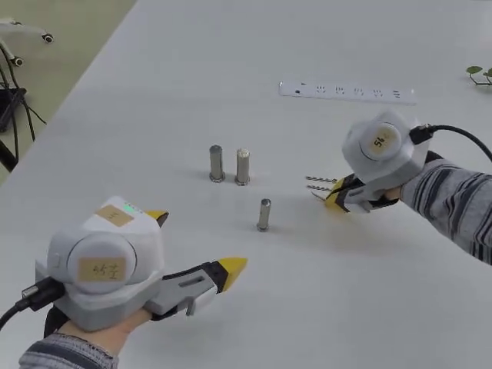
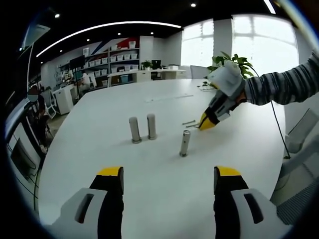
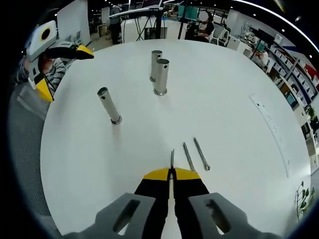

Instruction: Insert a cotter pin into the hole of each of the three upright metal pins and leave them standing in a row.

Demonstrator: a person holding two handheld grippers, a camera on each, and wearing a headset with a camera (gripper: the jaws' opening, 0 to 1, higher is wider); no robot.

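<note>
Right gripper (image 3: pixel 172 174): jaws pinched narrow on one cotter pin (image 3: pixel 172 158), to the right of the lone pin (image 1: pixel 264 214). It grips the tail end, so most of the length sticks out past the tips, likely to leave a free end to feed into a hole. Can't tell if it's lifted or resting on the table (image 1: pixel 231 69).

Two loose cotter pins (image 3: pixel 189 157) lie flat just beside the held one, on its far side from the lone pin. They read as the stock for the other holes.

Left gripper (image 2: pixel 168 173): jaws wide, holding nothing, on the near-left side of the lone pin and well apart from it. It's probably waiting to steady a pin during insertion.

Lone pin stands upright, slightly nearer the person than the pair of pins (image 1: pixel 230 165). The pair stands upright behind and left of it, side by side and almost touching. So the three are not in one row yet.

Held cotter pin: long axis runs along the gripper's jaws, close to level with the table. The free end points away from the right gripper, roughly toward the pair and past the lone pin's far side. It's not aimed at the lone pin's hole, so it needs a turn first.
</note>
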